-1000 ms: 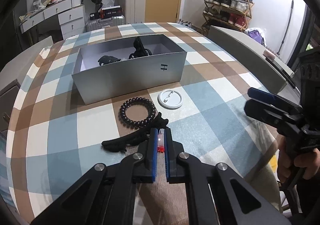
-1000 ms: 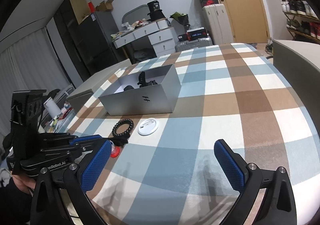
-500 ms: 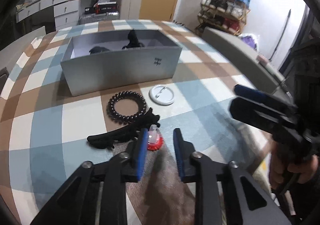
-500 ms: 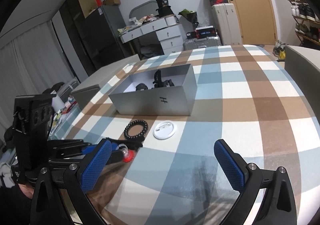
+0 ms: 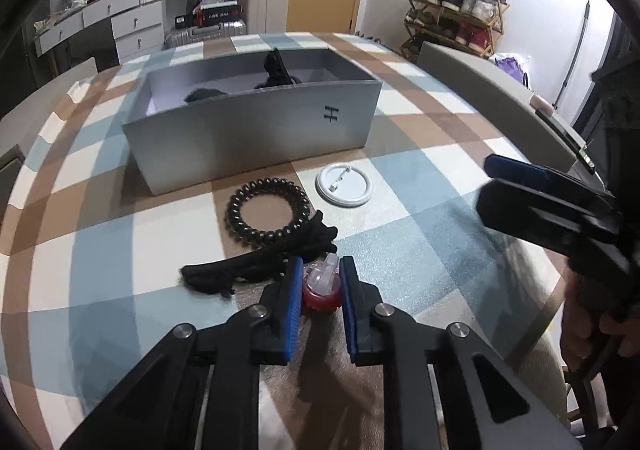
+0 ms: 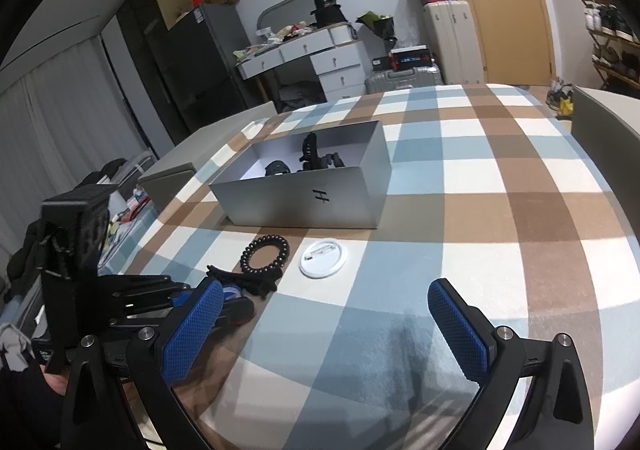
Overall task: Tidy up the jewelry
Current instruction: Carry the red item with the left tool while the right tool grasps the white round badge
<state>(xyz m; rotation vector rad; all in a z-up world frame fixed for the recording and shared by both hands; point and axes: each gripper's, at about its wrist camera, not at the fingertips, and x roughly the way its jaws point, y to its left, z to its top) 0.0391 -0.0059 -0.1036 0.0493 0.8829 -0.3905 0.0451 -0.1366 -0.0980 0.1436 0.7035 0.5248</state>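
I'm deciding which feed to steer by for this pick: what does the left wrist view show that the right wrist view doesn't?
Left wrist only: the small red and clear piece between the closing left gripper pads, and the shoe rack.

Right wrist only: the right gripper wide open over bare tablecloth, holding nothing.

Both: grey box with dark items inside, black bead bracelet, white round badge, black hair clip.
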